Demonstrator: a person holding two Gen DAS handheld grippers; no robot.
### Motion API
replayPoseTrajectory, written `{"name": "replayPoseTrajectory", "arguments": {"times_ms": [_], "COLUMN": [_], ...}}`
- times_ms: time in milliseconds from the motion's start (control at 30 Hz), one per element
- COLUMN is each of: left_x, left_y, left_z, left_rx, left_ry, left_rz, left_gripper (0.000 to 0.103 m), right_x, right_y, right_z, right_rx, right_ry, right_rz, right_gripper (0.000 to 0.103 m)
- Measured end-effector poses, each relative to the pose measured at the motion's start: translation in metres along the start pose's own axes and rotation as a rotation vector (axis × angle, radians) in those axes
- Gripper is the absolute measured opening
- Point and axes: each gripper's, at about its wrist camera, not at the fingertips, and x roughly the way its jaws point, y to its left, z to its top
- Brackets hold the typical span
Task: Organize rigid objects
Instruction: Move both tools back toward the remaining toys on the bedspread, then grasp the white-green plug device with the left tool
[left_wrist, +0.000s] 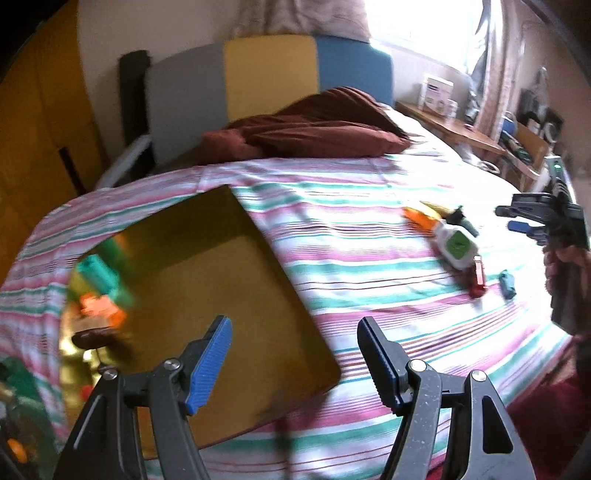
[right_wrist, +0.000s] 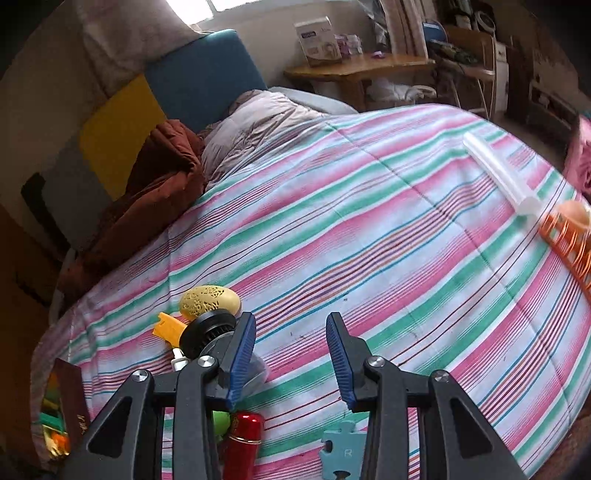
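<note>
A gold cardboard box (left_wrist: 207, 288) lies open on the striped bed; blurred teal and orange toys (left_wrist: 103, 288) sit inside at its left. My left gripper (left_wrist: 295, 354) is open and empty above the box's near right part. On the bed to the right lie a white and green object (left_wrist: 456, 245), a red cylinder (left_wrist: 476, 277) and a teal puzzle piece (left_wrist: 506, 283). My right gripper (right_wrist: 291, 362) is open and empty, just above a red cylinder (right_wrist: 243, 443), a teal puzzle piece (right_wrist: 340, 454), a black wheel (right_wrist: 207, 332) and a yellow oval (right_wrist: 209, 300).
A brown pillow (left_wrist: 317, 129) lies at the bed's head. A clear tube (right_wrist: 498, 173) and an orange comb-like item (right_wrist: 569, 240) lie at the bed's far right. A wooden side table (right_wrist: 362, 70) with boxes stands beyond. The other gripper (left_wrist: 543, 218) shows at the right edge.
</note>
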Motion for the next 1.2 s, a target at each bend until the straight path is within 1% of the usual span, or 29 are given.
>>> {"name": "replayPoseTrajectory", "arguments": {"times_ms": [167, 333, 433, 500, 533, 567, 667, 800, 967, 1133, 1200], "left_x": [0.019, 0.050, 0.062, 0.071, 0.073, 0.078, 0.095, 0.115, 0.136, 0.162, 0.171], "left_y": [-0.036, -0.071, -0.087, -0.095, -0.098, -0.102, -0.112, -0.123, -0.139, -0.150, -0.156], "left_z": [0.014, 0.029, 0.037, 0.043, 0.046, 0.050, 0.062, 0.073, 0.082, 0.086, 0.088], "left_rx": [0.030, 0.007, -0.004, -0.033, -0.051, -0.067, -0.111, -0.172, -0.193, -0.213, -0.206], "left_ry": [0.032, 0.099, 0.113, 0.131, 0.132, 0.129, 0.145, 0.173, 0.181, 0.201, 0.204], "left_rz": [-0.075, -0.204, -0.246, -0.299, -0.310, -0.321, -0.362, -0.399, -0.423, -0.397, -0.392], "left_gripper": [0.071, 0.071, 0.072, 0.078, 0.084, 0.087, 0.087, 0.087, 0.087, 0.087, 0.087], "right_x": [0.003, 0.001, 0.001, 0.001, 0.002, 0.002, 0.002, 0.003, 0.002, 0.001, 0.000], "right_y": [-0.008, -0.015, -0.014, -0.012, -0.012, -0.011, -0.012, -0.015, -0.015, -0.016, -0.017], "right_z": [-0.002, -0.001, 0.000, 0.000, 0.000, 0.000, 0.000, 0.000, 0.001, 0.003, 0.004], "right_rx": [0.064, 0.116, 0.120, 0.116, 0.114, 0.113, 0.117, 0.136, 0.140, 0.150, 0.153], "right_ry": [0.041, 0.048, 0.048, 0.053, 0.054, 0.056, 0.063, 0.068, 0.061, 0.049, 0.046], "right_rz": [0.052, 0.075, 0.087, 0.100, 0.101, 0.102, 0.109, 0.118, 0.125, 0.133, 0.134], "right_gripper": [0.039, 0.039, 0.039, 0.039, 0.040, 0.039, 0.039, 0.040, 0.040, 0.040, 0.040]}}
